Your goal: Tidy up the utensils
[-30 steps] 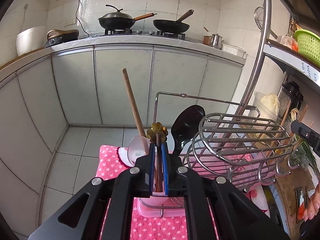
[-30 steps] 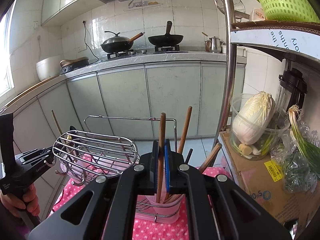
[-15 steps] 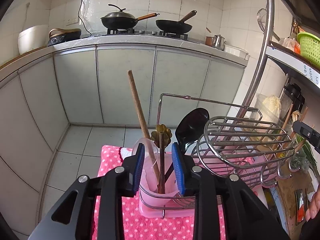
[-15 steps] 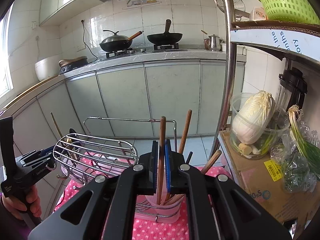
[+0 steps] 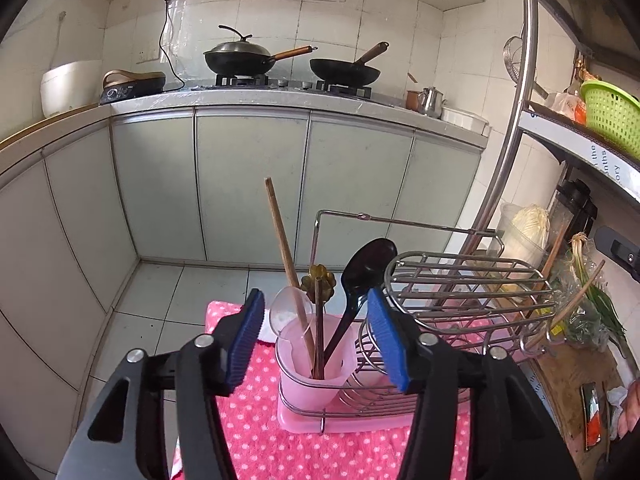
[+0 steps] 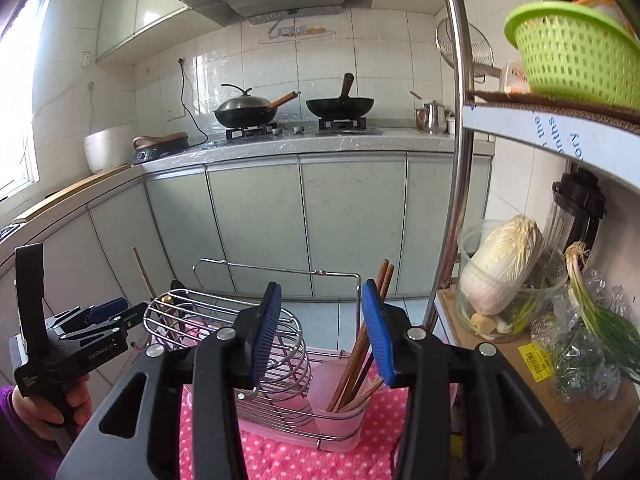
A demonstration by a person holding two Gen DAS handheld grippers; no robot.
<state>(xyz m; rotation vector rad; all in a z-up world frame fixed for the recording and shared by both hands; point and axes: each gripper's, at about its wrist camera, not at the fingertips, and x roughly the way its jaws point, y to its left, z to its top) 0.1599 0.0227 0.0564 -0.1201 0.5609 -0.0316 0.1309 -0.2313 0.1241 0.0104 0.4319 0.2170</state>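
In the left wrist view my left gripper (image 5: 316,338) is opening wide, its blue pads either side of a pink cup (image 5: 296,380) and clear of everything in it. The cup holds a flower-ended utensil (image 5: 318,280), a black spoon (image 5: 372,260), a wooden handle (image 5: 280,232) and a clear spoon (image 5: 288,308). My right gripper (image 6: 322,332) is opening too. Brown chopsticks (image 6: 352,364) stand loose in another pink cup (image 6: 340,408) behind its right pad. Both cups sit in a wire rack (image 6: 224,308).
The rack stands on a pink dotted cloth (image 5: 260,440). A steel shelf post (image 6: 456,160) rises just to the right, with a jar of cabbage (image 6: 500,276), green onions (image 6: 600,320) and a green basket (image 6: 576,52). A hand (image 6: 24,404) holds the left gripper (image 6: 100,312). Cabinets lie beyond.
Both grippers have let go: the left released the flower-ended utensil, the right a chopstick, and both items now stand in their cups. Both grippers have drawn back and upward.
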